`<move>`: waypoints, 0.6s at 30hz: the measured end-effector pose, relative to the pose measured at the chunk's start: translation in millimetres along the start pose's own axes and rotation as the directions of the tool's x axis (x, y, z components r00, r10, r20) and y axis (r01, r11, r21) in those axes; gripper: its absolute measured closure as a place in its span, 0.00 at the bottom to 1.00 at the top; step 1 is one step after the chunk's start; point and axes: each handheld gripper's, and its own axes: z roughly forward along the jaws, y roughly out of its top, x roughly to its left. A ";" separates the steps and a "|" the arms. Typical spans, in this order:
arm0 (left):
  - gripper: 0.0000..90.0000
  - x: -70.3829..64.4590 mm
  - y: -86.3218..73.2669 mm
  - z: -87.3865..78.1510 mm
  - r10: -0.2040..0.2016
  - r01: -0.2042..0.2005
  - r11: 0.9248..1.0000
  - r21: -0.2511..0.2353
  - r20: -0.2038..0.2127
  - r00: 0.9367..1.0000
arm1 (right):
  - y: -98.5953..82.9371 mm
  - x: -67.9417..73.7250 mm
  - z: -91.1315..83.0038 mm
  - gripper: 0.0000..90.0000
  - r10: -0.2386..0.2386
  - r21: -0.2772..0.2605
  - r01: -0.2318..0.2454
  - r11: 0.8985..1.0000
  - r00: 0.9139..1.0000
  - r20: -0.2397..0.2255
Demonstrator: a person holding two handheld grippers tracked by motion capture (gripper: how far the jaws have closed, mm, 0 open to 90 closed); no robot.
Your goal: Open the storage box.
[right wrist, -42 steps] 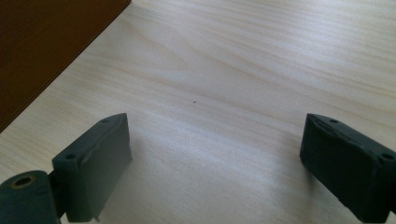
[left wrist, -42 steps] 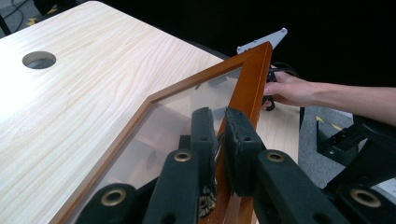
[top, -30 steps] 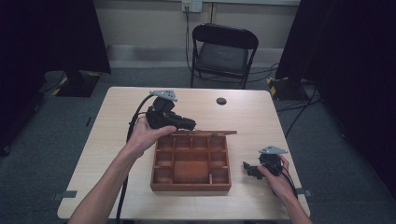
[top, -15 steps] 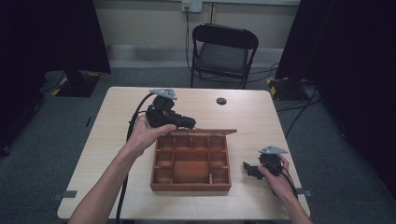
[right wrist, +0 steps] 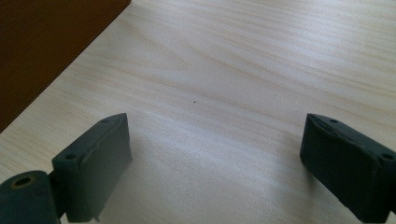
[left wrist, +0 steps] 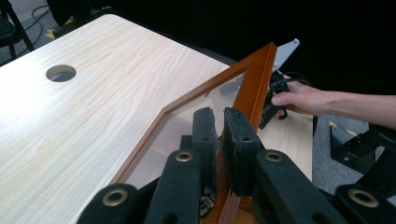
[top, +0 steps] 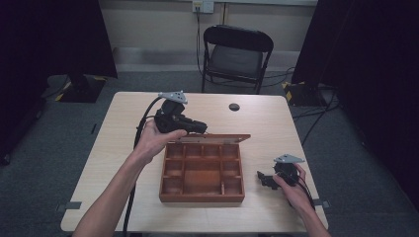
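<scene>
Left tongs (left wrist: 219, 135) clamped on the lid (left wrist: 254, 81) of the wooden box (top: 202, 173), mid-desk (top: 123, 148). Lid upright. Right tongs (right wrist: 215, 158) spread wide, nothing held, resting beside the box.

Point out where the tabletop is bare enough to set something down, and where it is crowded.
Bare: the table left of the wooden box, and the far strip around the round hole. Crowded: the box's raised lid, clamped by the left gripper, and the near right corner, where the open right gripper rests.
</scene>
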 end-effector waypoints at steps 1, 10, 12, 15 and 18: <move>0.93 0.5 -0.2 0.0 -0.003 0.003 1.000 -0.006 -0.001 1.000 | 0.0 0.0 0.0 0.09 0.000 0.000 0.000 1.000 1.000 0.000; 0.93 -1.0 -3.7 -0.2 -0.003 0.003 1.000 -0.018 -0.002 1.000 | 0.0 0.0 0.0 0.09 0.000 0.000 0.000 1.000 1.000 0.000; 0.93 -1.0 -3.6 -0.3 -0.001 0.001 1.000 -0.019 -0.002 1.000 | 0.0 0.0 0.0 0.09 0.000 0.000 0.000 1.000 1.000 0.000; 0.93 -1.0 -3.7 -0.3 -0.002 0.002 1.000 -0.019 -0.002 1.000 | 0.0 0.0 0.0 0.09 0.000 0.000 0.000 1.000 1.000 0.000; 0.93 -1.1 -3.7 -0.2 -0.003 0.002 1.000 -0.019 -0.002 1.000 | 0.0 0.0 0.0 0.09 0.000 0.000 0.000 1.000 1.000 0.000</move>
